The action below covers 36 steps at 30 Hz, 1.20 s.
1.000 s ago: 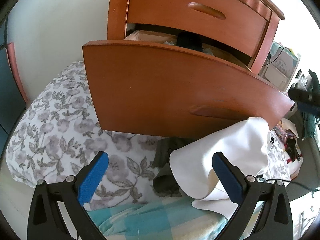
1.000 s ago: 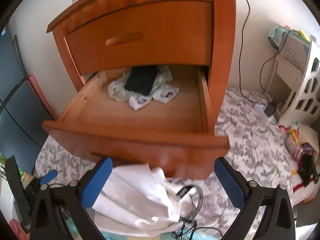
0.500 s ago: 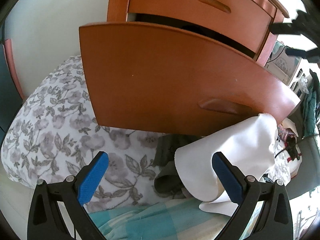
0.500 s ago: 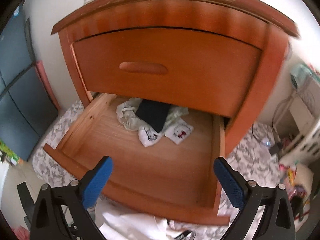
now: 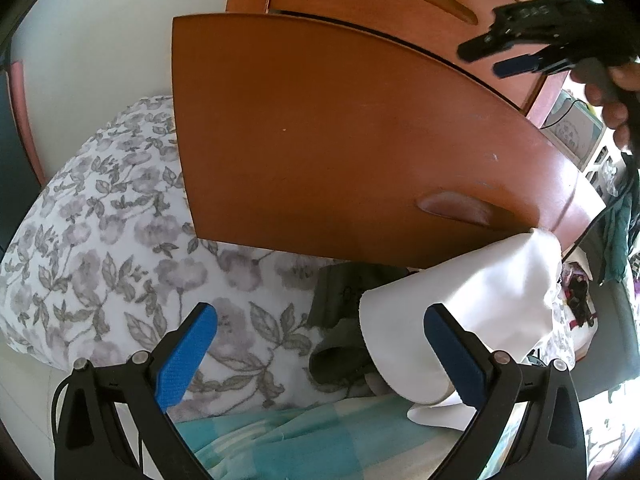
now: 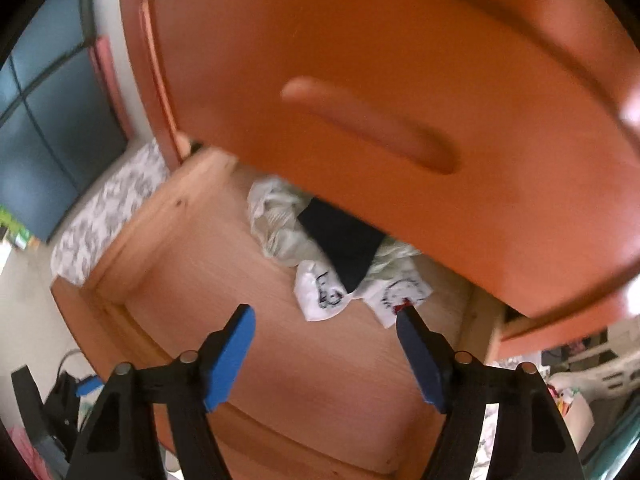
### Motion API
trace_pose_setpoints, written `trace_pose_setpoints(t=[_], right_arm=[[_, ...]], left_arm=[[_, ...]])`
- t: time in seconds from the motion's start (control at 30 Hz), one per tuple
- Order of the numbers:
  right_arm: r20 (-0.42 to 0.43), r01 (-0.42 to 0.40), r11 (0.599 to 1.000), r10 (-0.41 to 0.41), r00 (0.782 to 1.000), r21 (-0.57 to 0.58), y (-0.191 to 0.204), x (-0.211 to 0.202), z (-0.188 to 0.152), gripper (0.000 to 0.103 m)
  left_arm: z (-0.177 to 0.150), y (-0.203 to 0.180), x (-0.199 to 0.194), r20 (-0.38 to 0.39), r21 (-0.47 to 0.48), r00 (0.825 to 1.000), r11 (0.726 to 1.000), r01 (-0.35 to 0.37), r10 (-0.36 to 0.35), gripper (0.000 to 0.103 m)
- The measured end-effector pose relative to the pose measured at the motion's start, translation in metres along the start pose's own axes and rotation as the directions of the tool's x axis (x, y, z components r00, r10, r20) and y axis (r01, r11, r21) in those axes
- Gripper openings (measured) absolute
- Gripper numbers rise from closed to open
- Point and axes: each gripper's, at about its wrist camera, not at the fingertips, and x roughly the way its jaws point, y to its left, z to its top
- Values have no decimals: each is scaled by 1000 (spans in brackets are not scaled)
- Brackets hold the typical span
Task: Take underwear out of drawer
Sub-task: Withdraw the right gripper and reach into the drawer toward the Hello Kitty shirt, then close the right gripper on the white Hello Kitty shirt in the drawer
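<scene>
**Right claw over the open drawer, underwear still inside**

The right claw (image 6: 326, 334) points down into the pulled-out lower drawer (image 6: 224, 280) of the wooden nightstand. Its jaws have just been closing in, yet they stand apart with nothing between them; only the bare wooden drawer bottom shows in the gap. The picture from this side is blurred.

The underwear (image 6: 340, 264) lies in a small heap toward the back of the drawer, partly under the closed upper drawer front (image 6: 360, 80). The heap is made of pale, crumpled pieces with a dark folded piece (image 6: 344, 240) on top and two white pieces with printed drawings at the near edge. The tip of the claw's right finger sits just beside one of those printed pieces; whether it touches it I cannot tell.

The left claw (image 5: 320, 354) is released, jaws wide, empty. It hangs low in front of the drawer's outer face (image 5: 320, 140), above a bed with a grey flowered cover (image 5: 100, 240). A white garment (image 5: 460, 312) lies on the bed under the drawer's corner, over a grey-green garment (image 5: 340, 320), with a turquoise checked cloth (image 5: 300, 436) nearest the camera. In this view the right claw appears at the upper right, held by a person's hand (image 5: 612, 96).
</scene>
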Motion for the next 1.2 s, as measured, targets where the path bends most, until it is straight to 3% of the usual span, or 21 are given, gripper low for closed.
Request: trace_pose_setpoints(t=[0.13, 0.2, 0.33, 0.63, 0.8, 1.07, 1.2], right_arm=[[-59, 2, 997, -7, 998, -79, 9, 22, 8, 67], [-80, 6, 995, -14, 997, -97, 10, 31, 12, 58], [-138, 1, 989, -21, 990, -148, 11, 50, 19, 56], [-221, -22, 966, -37, 975, -259, 26, 78, 19, 37], [-240, -22, 957, -49, 970, -288, 33, 86, 17, 30], [-282, -24, 959, -59, 957, -283, 35, 100, 14, 29], [-290, -34, 962, -47, 956, -270, 29, 104, 12, 19]], left_arm=[[0, 4, 4, -11, -14, 1000, 1000, 2, -2, 103], [1, 6, 5, -15, -22, 1000, 1000, 3, -4, 103], [1, 8, 8, -24, -30, 1000, 1000, 10, -11, 103], [0, 14, 13, -43, -54, 999, 998, 21, -24, 103], [0, 16, 17, -55, -63, 998, 998, 25, -28, 103], [-2, 19, 21, -70, -80, 997, 996, 30, -36, 103], [-3, 21, 22, -76, -84, 996, 996, 33, -39, 103]])
